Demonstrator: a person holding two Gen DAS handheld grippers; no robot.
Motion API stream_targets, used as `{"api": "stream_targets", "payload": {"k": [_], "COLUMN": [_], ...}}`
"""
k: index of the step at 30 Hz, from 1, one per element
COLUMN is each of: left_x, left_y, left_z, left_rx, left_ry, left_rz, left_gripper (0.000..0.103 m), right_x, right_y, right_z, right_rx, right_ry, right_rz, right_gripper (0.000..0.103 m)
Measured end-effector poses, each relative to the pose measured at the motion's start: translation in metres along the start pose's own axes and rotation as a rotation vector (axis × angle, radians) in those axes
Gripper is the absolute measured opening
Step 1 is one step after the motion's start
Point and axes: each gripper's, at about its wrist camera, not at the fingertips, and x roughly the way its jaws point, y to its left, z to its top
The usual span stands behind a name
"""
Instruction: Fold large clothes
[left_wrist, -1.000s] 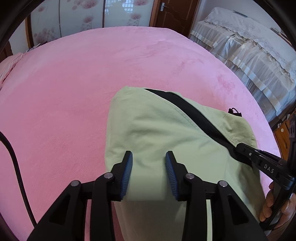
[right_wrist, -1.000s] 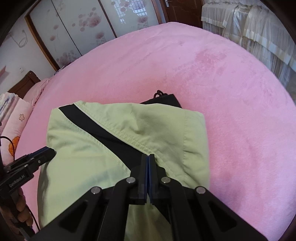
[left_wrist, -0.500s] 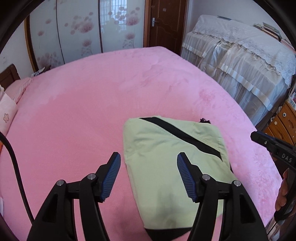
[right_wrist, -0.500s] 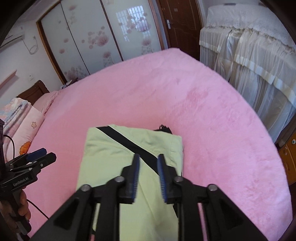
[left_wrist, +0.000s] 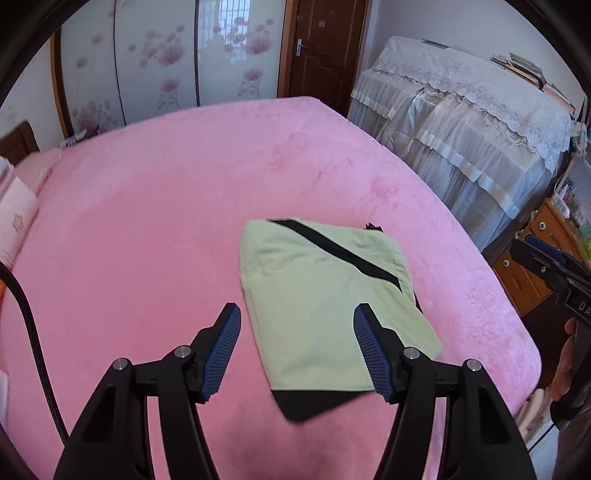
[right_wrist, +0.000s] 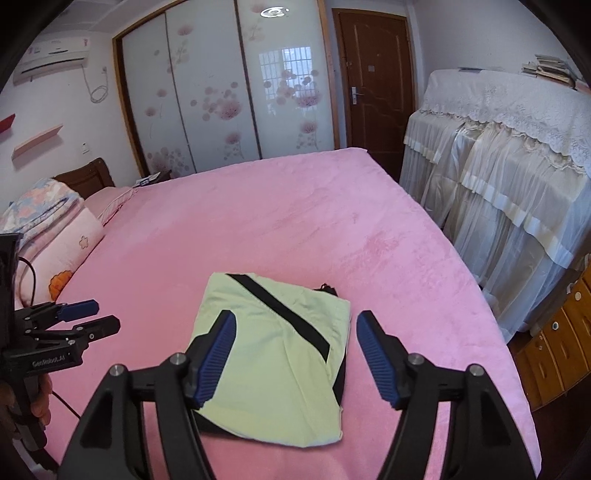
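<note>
A light green garment with a black stripe (left_wrist: 325, 295) lies folded into a compact rectangle on the pink bed (left_wrist: 166, 221); it also shows in the right wrist view (right_wrist: 280, 350). My left gripper (left_wrist: 297, 350) is open and empty, held above the garment's near edge. My right gripper (right_wrist: 295, 354) is open and empty, raised above the garment. Each gripper shows at the edge of the other's view, the right one (left_wrist: 546, 258) and the left one (right_wrist: 85, 317).
Pillows and folded bedding (right_wrist: 55, 229) lie at the bed's left end. A lace-covered piece of furniture (right_wrist: 509, 155) and wooden drawers (right_wrist: 554, 354) stand right of the bed. Sliding wardrobe doors (right_wrist: 229, 88) and a brown door (right_wrist: 373, 81) are behind.
My right gripper let go of the garment and opened wide. My left gripper opened wider. Both pulled back and up, and the folded garment now lies free on the bed.
</note>
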Motion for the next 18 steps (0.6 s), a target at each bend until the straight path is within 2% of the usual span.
{"api": "stream_targets", "payload": {"k": [3, 7, 9, 13, 18], "left_x": [0.014, 0.048, 0.070, 0.108, 0.152], "left_y": [0.004, 0.021, 0.029, 0.040, 0.054], "left_z": [-0.017, -0.041, -0.050, -0.066, -0.074], "left_rx": [0.000, -0.064, -0.086, -0.103, -0.161], "left_ry": [0.022, 0.071, 0.118, 0.158, 0.217], "left_rz": [-0.014, -0.121, -0.119, -0.101, -0.159], "left_gripper": [0.062, 0.062, 0.062, 0.062, 0.062], "right_x": [0.009, 0.042, 0.061, 0.103, 0.146], "right_y": [-0.004, -0.020, -0.031, -0.053, -0.072], "right_z": [-0.014, -0.038, -0.049, -0.073, -0.096], "right_rx": [-0.013, 0.040, 0.078, 0.131, 0.212], "right_ry": [0.035, 0.133, 0.182, 0.271, 0.337], "right_rz": [0.005, 0.025, 0.050, 0.054, 0.111], "right_gripper": [0.068, 0.068, 0.068, 0.068, 0.068]}}
